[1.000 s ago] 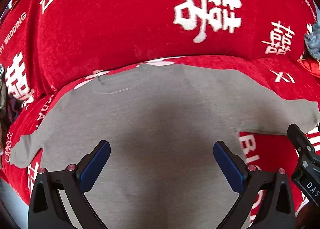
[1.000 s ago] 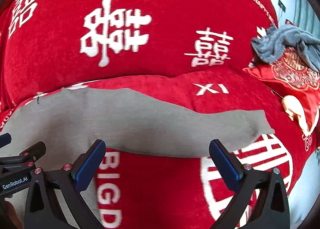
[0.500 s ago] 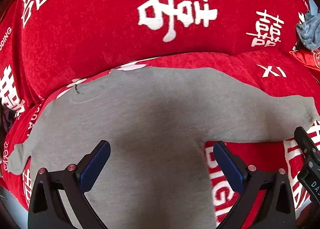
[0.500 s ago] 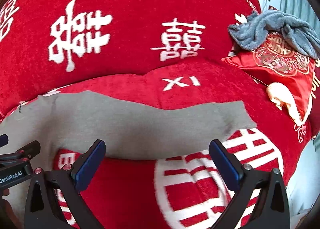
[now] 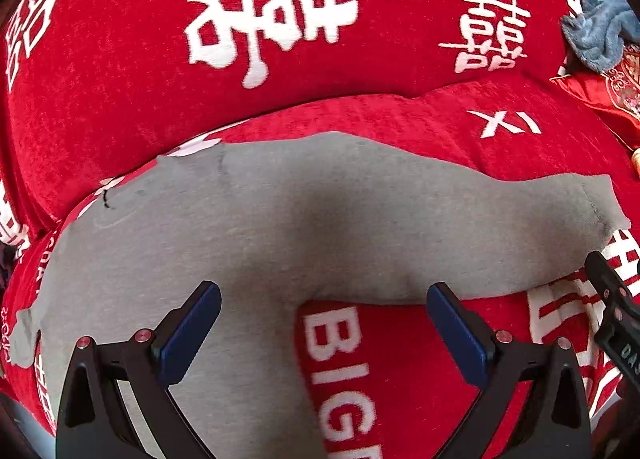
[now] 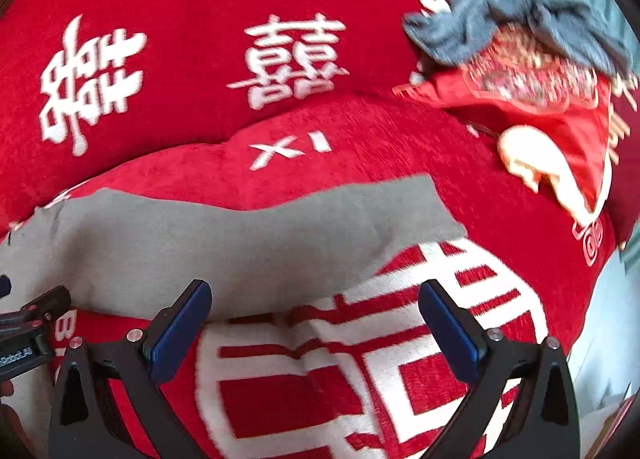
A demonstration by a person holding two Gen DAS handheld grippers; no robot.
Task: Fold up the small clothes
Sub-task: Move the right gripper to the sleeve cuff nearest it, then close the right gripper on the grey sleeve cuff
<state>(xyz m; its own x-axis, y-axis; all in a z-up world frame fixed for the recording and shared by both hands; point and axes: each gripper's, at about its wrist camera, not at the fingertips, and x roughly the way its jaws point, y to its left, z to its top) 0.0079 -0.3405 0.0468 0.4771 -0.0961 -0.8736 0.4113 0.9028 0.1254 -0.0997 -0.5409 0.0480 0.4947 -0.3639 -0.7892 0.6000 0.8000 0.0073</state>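
Observation:
A grey long-sleeved garment [image 5: 256, 227] lies spread flat on a red sofa seat [image 5: 400, 127]. Its right sleeve [image 5: 540, 227] stretches out to the right; it also shows in the right wrist view [image 6: 280, 235]. My left gripper [image 5: 322, 315] is open and empty, hovering over the garment's body near the armpit. My right gripper [image 6: 314, 313] is open and empty, just in front of the right sleeve's lower edge. The right gripper's body shows at the left wrist view's right edge [image 5: 612, 307].
The sofa back [image 5: 120, 59] with white characters rises behind the garment. A blue-grey fluffy cloth [image 6: 500, 27] lies on a red embroidered cushion [image 6: 560, 131] at the far right. The seat's right edge drops to a pale floor [image 6: 600, 299].
Both grippers have shifted to the right along the garment: the body slid left in both views, and the right sleeve and cushion came closer to centre. Both grippers stayed open.

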